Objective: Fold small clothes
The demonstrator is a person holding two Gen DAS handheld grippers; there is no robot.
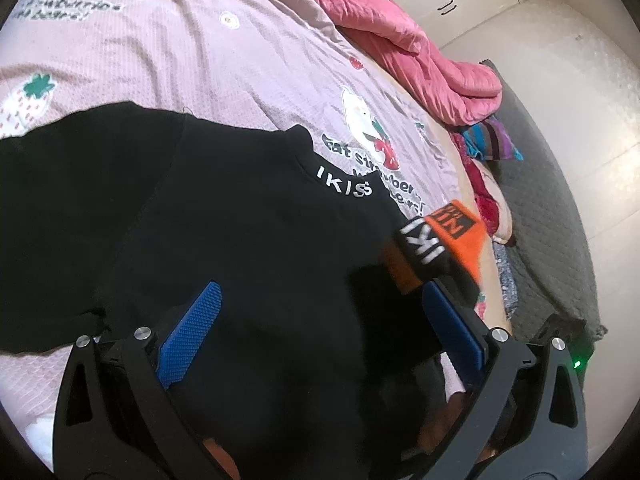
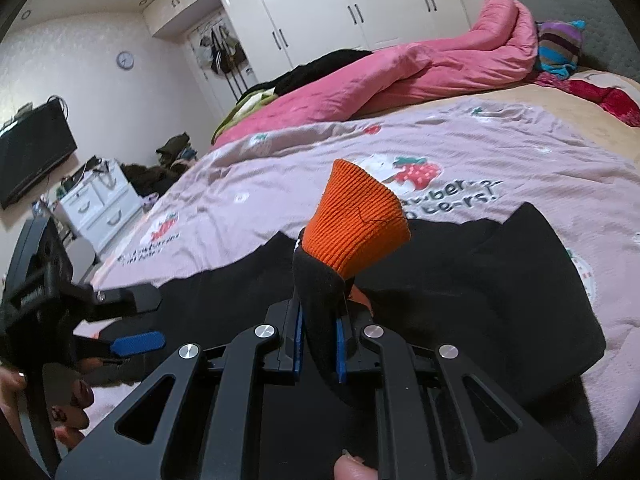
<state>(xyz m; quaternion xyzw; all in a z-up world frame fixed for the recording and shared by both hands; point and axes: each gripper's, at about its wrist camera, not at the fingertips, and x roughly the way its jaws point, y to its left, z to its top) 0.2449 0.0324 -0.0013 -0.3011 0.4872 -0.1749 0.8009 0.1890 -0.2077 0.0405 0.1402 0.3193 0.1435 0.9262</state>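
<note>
Both claws over black top (image 1: 240, 220): left claw (image 1: 320, 332) spread wide, right claw (image 2: 320, 344) clamping orange-cuffed sleeve (image 2: 356, 220).

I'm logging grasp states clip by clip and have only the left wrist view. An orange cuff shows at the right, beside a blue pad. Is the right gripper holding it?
Observer: Yes. The right gripper is shut on the black sleeve just below the orange cuff, which sticks out past its fingertips.
Operator: Is the cuff flat on the bed?
Observer: No, it stands raised above the black top, which lies on the pink strawberry sheet.
Operator: How does the left gripper look from that side?
Observer: The left gripper is open, over the top's left edge.
</note>
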